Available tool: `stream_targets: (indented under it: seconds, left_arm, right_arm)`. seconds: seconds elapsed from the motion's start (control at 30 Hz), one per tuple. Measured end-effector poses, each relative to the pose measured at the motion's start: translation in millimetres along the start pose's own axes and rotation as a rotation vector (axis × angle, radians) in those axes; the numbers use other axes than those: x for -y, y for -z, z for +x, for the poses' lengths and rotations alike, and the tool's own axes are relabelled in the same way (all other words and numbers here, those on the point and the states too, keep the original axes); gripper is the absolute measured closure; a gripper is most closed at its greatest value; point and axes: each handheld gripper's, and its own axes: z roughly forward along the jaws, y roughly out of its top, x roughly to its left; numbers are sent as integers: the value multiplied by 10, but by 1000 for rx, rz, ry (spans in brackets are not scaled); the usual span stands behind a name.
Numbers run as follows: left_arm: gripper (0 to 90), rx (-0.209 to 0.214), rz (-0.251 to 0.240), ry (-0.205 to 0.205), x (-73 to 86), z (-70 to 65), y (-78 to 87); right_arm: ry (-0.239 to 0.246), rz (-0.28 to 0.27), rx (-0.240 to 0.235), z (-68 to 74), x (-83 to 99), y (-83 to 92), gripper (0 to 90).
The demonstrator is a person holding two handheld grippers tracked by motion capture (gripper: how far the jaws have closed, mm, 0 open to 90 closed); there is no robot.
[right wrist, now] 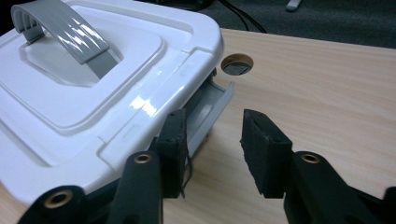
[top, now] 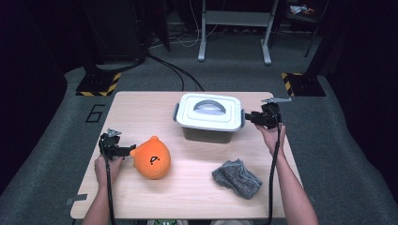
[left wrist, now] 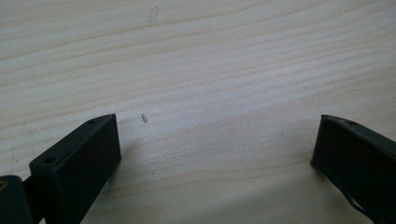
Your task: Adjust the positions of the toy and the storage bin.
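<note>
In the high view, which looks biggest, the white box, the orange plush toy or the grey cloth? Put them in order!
Largest to smallest:
1. White lidded box
2. Grey cloth and orange plush toy: these two look about alike, so I won't rank them.

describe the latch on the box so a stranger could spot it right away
On the pale wooden table, find the white plastic box with a grey arched handle. On its right end hangs a small grey flap latch, beside the right gripper, the box's sole grey part there.
</note>
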Motion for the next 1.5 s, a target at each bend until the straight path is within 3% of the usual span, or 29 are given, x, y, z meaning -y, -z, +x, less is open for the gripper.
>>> stream_targets:
  seconds: [0.17, 0.2, 0.4, 0.53, 0.77, 0.8, 0.93, 0.97, 1.07, 1.2, 1.33, 1.5]
  left_arm:
    - [5, -3, -2, -2, 1, -4, 1]
    - [5, -4, -2, -2, 1, -4, 1]
    - [5, -1, -1, 1, 1, -3, 0]
    - [5, 0, -1, 1, 1, -2, 0]
    - [6, 1, 0, 1, -1, 0, -2]
    - [6, 1, 1, 0, -1, 0, -1]
    - [5, 1, 0, 0, -2, 1, -2]
    - [5, 1, 1, 0, -2, 1, -2]
    - [5, 1, 0, 1, -2, 0, -3]
    - [6, 1, -1, 3, -2, -1, -4]
    - [5, 0, -1, 3, -2, -1, -4]
    - [6, 0, -1, 4, -3, -2, -4]
  right_arm:
    - [2, 25, 0, 39, -69, -76, 670]
    - [14, 36, 25, 47, -77, -98, 678]
    - [0, 75, 21, 45, -51, -224, 731]
    - [-18, 78, 17, 57, -41, -216, 737]
    - [-8, 90, 47, 105, -19, -170, 742]
    - [-31, 97, 53, 121, -13, -157, 742]
    - [-26, 107, 66, 149, 6, -117, 738]
    - [-22, 106, 70, 152, 12, -111, 720]
    - [-3, 129, 83, 128, 8, -83, 546]
    - [7, 107, 73, 122, -23, 21, 407]
    - [60, 68, 25, 236, -148, 132, 392]
    - [143, 87, -43, 472, -271, 27, 399]
